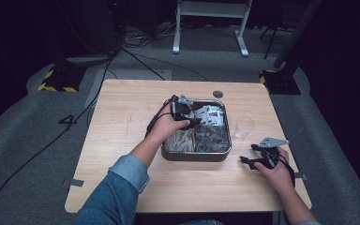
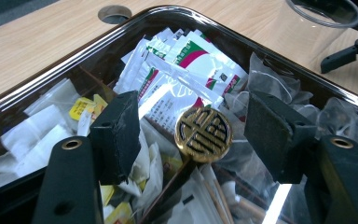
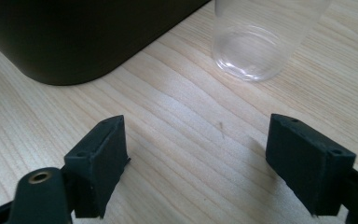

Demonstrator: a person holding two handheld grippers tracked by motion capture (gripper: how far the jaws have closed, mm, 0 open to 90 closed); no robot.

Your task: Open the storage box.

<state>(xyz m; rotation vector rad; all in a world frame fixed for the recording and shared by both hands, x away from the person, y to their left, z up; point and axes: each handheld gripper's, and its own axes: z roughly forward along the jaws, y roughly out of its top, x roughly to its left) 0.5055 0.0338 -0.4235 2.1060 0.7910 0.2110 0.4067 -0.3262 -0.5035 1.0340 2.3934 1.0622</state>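
A dark metal tray (image 1: pixel 194 157) stands mid-table, full of white and red-green sachets (image 2: pixel 186 60), tea bags (image 2: pixel 37 135) and wooden sticks. My left gripper (image 1: pixel 194 121) hovers low over the tray's contents. It is open (image 2: pixel 196 135), and a round gold disc with a cut-out pattern (image 2: pixel 203 134), set on top of a dark stick, lies between its jaws without touching them. A clear plastic cup (image 1: pixel 243 127) stands upright just right of the tray. Near the front right, my right gripper (image 1: pixel 248 154) is open (image 3: pixel 196 163) over bare wood, with the cup (image 3: pixel 256 42) ahead of it.
The tray's dark corner (image 3: pixel 74 37) lies ahead and left of the right gripper. A round cable hole (image 1: pixel 218 93) sits at the table's far edge. The table's left half (image 1: pixel 122 136) is bare wood. Stands and cables lie on the floor beyond.
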